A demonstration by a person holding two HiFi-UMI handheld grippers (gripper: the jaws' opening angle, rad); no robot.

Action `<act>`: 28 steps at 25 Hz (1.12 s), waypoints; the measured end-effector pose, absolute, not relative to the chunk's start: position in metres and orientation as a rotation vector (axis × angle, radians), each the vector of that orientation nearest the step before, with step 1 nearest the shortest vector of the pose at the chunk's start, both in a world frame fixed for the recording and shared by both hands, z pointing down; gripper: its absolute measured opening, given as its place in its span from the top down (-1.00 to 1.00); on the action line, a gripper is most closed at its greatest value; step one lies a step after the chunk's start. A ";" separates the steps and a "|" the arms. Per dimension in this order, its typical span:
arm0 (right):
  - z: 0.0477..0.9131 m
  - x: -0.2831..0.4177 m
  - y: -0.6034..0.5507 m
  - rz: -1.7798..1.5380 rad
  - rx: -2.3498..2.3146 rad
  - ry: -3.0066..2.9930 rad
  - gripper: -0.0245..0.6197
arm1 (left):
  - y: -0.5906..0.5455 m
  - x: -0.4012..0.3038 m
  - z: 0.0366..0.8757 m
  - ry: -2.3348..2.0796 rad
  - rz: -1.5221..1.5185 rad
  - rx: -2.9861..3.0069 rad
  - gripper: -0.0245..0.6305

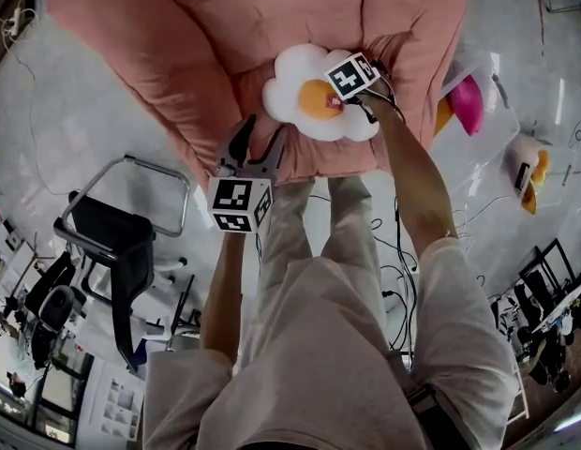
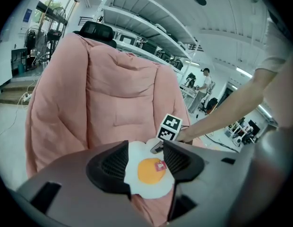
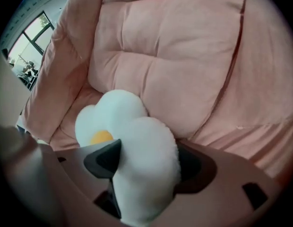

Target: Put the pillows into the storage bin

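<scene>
Right gripper (image 3: 147, 148): jaws fairly wide, clamped on one plump white lobe of the fried-egg pillow (image 3: 123, 126). The lobe fills the gap and bulges over both pads. This gripper points down at the pillow's right edge.

Left gripper (image 1: 260, 143): jaws apart, nothing between them. It hangs over the seat's front edge, near the pillow but clear of it, aimed toward it.

Pillow: white, scalloped outline, orange-yellow yolk disc in the middle, small red tag beside the yolk. It lies on the seat of a pink padded chair (image 1: 159, 54), toward the seat's right side.

Clear container (image 1: 492, 134) on the floor right of the chair, with pink and orange shapes inside; what they are cannot be told.
</scene>
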State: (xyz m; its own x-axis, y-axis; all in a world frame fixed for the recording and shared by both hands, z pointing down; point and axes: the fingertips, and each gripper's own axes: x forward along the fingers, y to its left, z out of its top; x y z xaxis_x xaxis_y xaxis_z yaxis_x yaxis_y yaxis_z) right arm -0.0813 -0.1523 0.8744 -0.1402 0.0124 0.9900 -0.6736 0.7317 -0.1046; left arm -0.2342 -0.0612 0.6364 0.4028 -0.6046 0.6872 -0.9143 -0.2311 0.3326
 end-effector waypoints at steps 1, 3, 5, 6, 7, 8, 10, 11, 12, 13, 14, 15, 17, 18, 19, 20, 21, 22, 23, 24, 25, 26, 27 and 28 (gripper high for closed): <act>0.873 -0.081 -0.153 0.637 0.533 -1.622 -0.07 | -0.064 -0.234 0.636 -1.295 0.547 1.946 0.23; 0.867 -0.082 -0.154 0.638 0.512 -1.641 0.08 | -0.068 -0.234 0.634 -1.296 0.542 1.952 0.23; 0.861 -0.086 -0.152 0.648 0.497 -1.663 0.22 | -0.070 -0.234 0.631 -1.297 0.538 1.957 0.23; 0.858 -0.088 -0.151 0.648 0.490 -1.673 0.25 | -0.071 -0.234 0.629 -1.297 0.536 1.962 0.23; 0.855 -0.089 -0.150 0.641 0.484 -1.682 0.29 | -0.072 -0.232 0.626 -1.297 0.535 1.968 0.23; 0.851 -0.090 -0.149 0.631 0.480 -1.691 0.31 | -0.073 -0.231 0.624 -1.298 0.535 1.975 0.23; 0.844 -0.093 -0.146 0.612 0.479 -1.713 0.35 | -0.075 -0.228 0.618 -1.299 0.534 1.989 0.23; 0.839 -0.094 -0.145 0.610 0.483 -1.726 0.37 | -0.076 -0.227 0.615 -1.301 0.533 1.996 0.23; 0.834 -0.095 -0.143 0.613 0.490 -1.742 0.39 | -0.076 -0.225 0.612 -1.302 0.533 2.002 0.23; 0.827 -0.096 -0.142 0.613 0.496 -1.760 0.41 | -0.076 -0.224 0.609 -1.304 0.533 2.010 0.23; 0.820 -0.098 -0.140 0.608 0.500 -1.779 0.43 | -0.076 -0.222 0.604 -1.305 0.533 2.018 0.23; 0.812 -0.099 -0.137 0.598 0.503 -1.799 0.43 | -0.076 -0.220 0.600 -1.306 0.533 2.028 0.23; 0.794 -0.101 -0.131 0.580 0.509 -1.838 0.43 | -0.075 -0.215 0.589 -1.307 0.530 2.047 0.23; 0.785 -0.101 -0.127 0.574 0.515 -1.857 0.44 | -0.075 -0.211 0.583 -1.307 0.527 2.058 0.23; 0.775 -0.100 -0.123 0.569 0.525 -1.878 0.44 | -0.074 -0.207 0.578 -1.307 0.523 2.068 0.23; 0.765 -0.099 -0.120 0.567 0.541 -1.902 0.46 | -0.073 -0.203 0.572 -1.307 0.519 2.079 0.23; 0.755 -0.098 -0.117 0.568 0.564 -1.927 0.46 | -0.072 -0.199 0.568 -1.307 0.516 2.089 0.23; 0.744 -0.095 -0.117 0.572 0.592 -1.953 0.47 | -0.071 -0.195 0.564 -1.306 0.513 2.098 0.23; 0.733 -0.092 -0.118 0.580 0.623 -1.978 0.47 | -0.071 -0.191 0.561 -1.305 0.511 2.109 0.23; 0.723 -0.088 -0.121 0.591 0.657 -2.001 0.48 | -0.070 -0.186 0.557 -1.303 0.510 2.119 0.23; 0.714 -0.083 -0.124 0.606 0.691 -2.021 0.48 | -0.070 -0.181 0.554 -1.300 0.508 2.130 0.23; 0.703 -0.078 -0.127 0.620 0.727 -2.040 0.48 | -0.070 -0.177 0.550 -1.296 0.508 2.142 0.23; 0.692 -0.072 -0.131 0.629 0.763 -2.057 0.48 | -0.069 -0.172 0.546 -1.292 0.509 2.154 0.23; 0.679 -0.065 -0.135 0.630 0.798 -2.074 0.48 | -0.069 -0.166 0.542 -1.286 0.511 2.165 0.23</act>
